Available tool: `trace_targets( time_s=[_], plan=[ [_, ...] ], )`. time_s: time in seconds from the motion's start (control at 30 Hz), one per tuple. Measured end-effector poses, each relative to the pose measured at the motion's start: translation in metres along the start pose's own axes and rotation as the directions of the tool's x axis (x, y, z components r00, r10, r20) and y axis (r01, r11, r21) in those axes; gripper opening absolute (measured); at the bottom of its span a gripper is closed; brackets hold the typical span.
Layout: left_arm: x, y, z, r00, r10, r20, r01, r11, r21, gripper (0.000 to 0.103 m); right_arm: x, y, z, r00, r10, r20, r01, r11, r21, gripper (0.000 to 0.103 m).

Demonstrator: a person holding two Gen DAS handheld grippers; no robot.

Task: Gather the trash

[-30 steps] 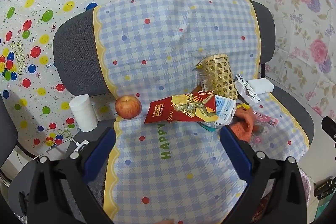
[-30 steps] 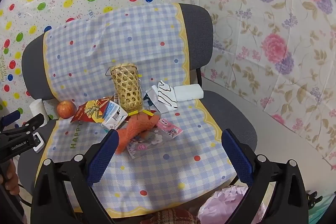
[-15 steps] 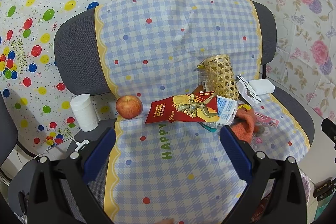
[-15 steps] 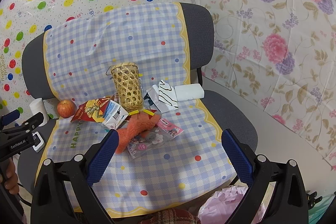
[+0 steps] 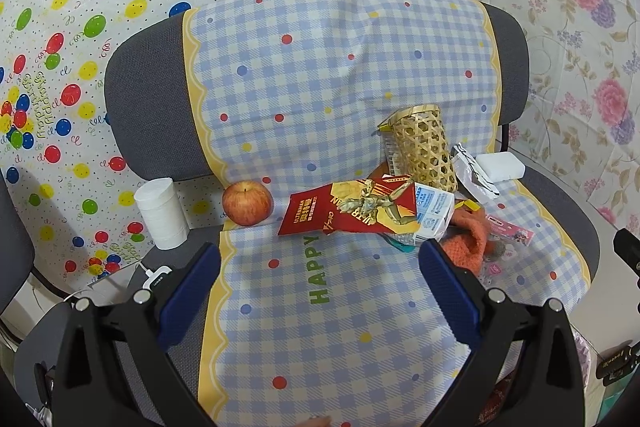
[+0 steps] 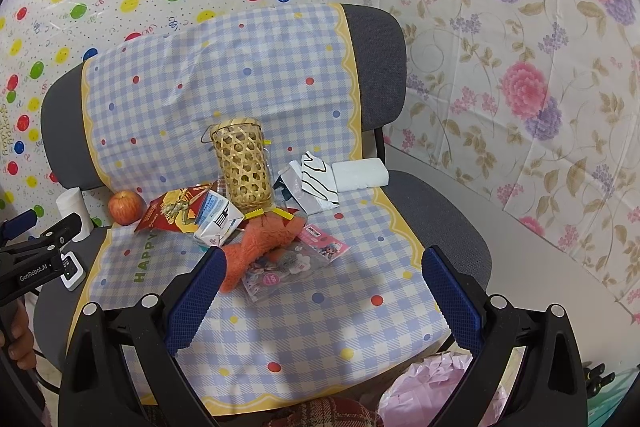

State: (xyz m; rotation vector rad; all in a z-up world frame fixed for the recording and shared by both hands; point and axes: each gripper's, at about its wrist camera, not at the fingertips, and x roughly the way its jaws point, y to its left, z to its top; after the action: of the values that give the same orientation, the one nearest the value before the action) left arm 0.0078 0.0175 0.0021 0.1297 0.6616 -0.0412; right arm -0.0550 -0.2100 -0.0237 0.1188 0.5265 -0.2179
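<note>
A heap of litter lies on a chair seat covered by a blue checked cloth [image 5: 320, 331]. It holds a red snack packet [image 5: 352, 207], a small white milk carton [image 5: 434, 217], an orange fuzzy cloth [image 6: 260, 247], a clear toy wrapper [image 6: 280, 267], a pink packet [image 6: 324, 241] and a black-and-white wrapper [image 6: 314, 179]. A woven bamboo basket [image 6: 244, 167] stands upright behind them. My left gripper [image 5: 320, 263] is open, hovering short of the red packet. My right gripper [image 6: 320, 263] is open above the seat's front, near the toy wrapper.
An apple [image 5: 247, 203] rests at the seat's left edge, a white paper roll [image 5: 161, 213] beside the chair. A white tissue pack [image 6: 360, 175] lies at the right of the seat. A pink bag [image 6: 436, 387] hangs below the front edge. Patterned sheets cover the walls.
Both views have barely shifted; the left gripper has eased slightly forward. Nothing on the seat has moved and both grippers remain open.
</note>
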Motion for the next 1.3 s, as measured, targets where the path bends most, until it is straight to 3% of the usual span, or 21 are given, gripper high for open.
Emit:
trace_targets(
  time_s=[1.3],
  plan=[
    [0.0031,0.0001,-0.0029,1.0,0.003,-0.004,-0.003,1.0,-0.009,0.096,0.0025,0.0016,-0.003,1.0,-0.002,-0.001,0.002,1.0,0.0,0.097]
  ],
)
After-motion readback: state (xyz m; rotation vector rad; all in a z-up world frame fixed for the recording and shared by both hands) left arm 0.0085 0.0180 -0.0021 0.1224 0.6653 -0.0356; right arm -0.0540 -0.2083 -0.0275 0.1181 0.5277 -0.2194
